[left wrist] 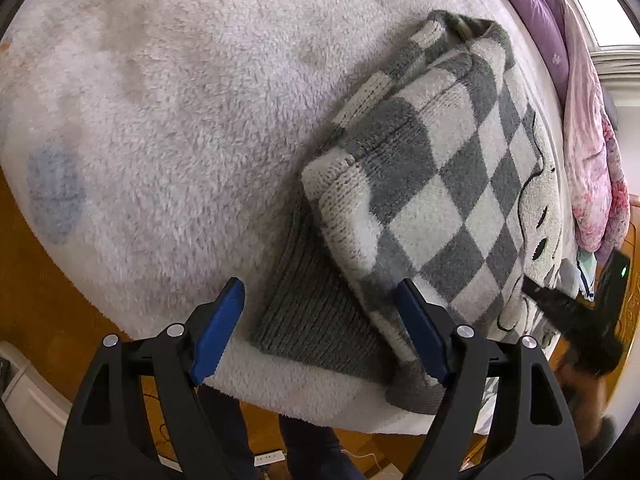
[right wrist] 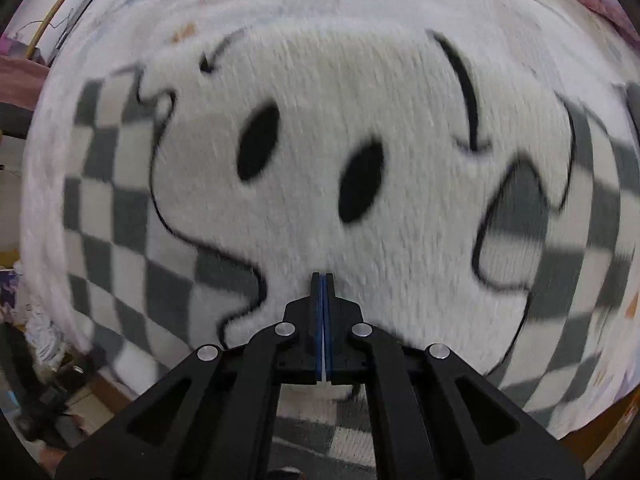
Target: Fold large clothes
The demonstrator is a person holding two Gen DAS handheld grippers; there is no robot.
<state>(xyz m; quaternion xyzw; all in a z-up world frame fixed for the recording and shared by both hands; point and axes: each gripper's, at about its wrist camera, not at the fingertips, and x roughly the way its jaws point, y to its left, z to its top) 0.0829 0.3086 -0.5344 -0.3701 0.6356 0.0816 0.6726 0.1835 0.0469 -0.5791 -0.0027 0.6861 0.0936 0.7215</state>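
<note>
Knitted sweater [left wrist: 440,184], gray-and-white checked, with a large fluffy white cartoon face [right wrist: 340,168] outlined in black with two oval black eyes. It lies folded on the bed, ahead and to the right of the left gripper [left wrist: 320,324]; a ribbed gray hem [left wrist: 312,320] sits between that gripper's fingers. The face lies directly beyond the right gripper [right wrist: 322,276].

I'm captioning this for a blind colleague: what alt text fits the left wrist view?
The open left gripper hovers over the ribbed hem of a folded grey-and-white checkered sweater lying on a fluffy white blanket. Purple and pink bedding lies beyond.
</note>
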